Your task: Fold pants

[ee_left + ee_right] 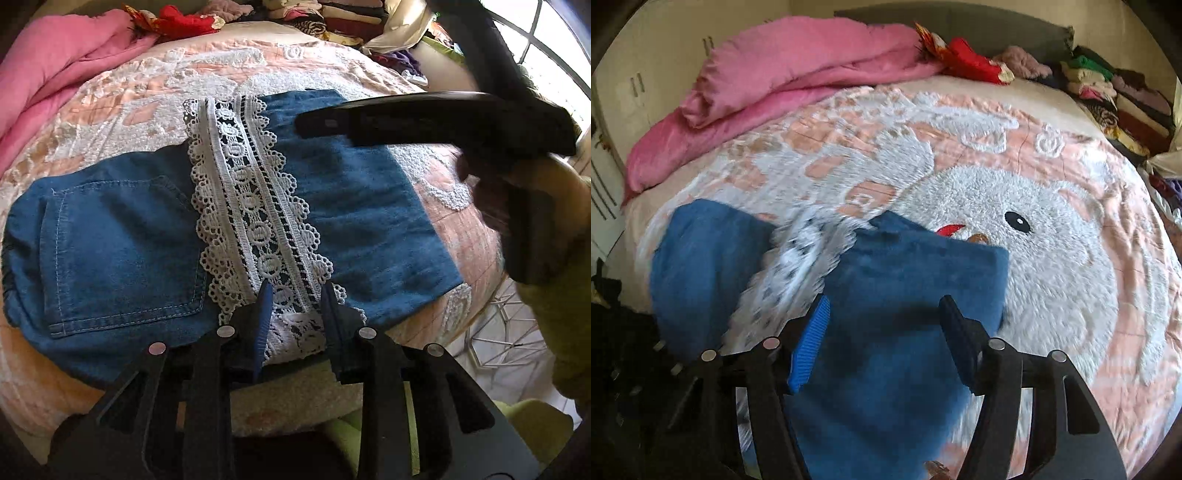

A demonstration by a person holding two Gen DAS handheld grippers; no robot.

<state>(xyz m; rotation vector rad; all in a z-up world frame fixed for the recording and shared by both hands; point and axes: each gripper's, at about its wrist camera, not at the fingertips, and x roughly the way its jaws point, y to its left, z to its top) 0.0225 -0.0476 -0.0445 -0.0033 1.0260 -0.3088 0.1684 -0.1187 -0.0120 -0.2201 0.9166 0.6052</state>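
Left gripper [295, 295] pinches the white lace hem [255, 218] of the blue denim pants [122, 243]. Right gripper [882, 332] hangs open above them. Tugging the lace may undo the fold.

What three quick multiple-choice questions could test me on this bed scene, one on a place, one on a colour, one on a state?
1. Where do the pants lie?
A. on the patterned bedspread
B. on a chair
C. on the floor

2. What colour is the lace trim?
A. red
B. white
C. black

3. How do the right gripper's jaws stand?
A. clamped on the pink blanket
B. shut tight with nothing between
C. apart above the denim

Key: 1 A, the bedspread shows all around the denim. 2 B, the trim is white against blue. 3 C, a gap shows between the fingers.
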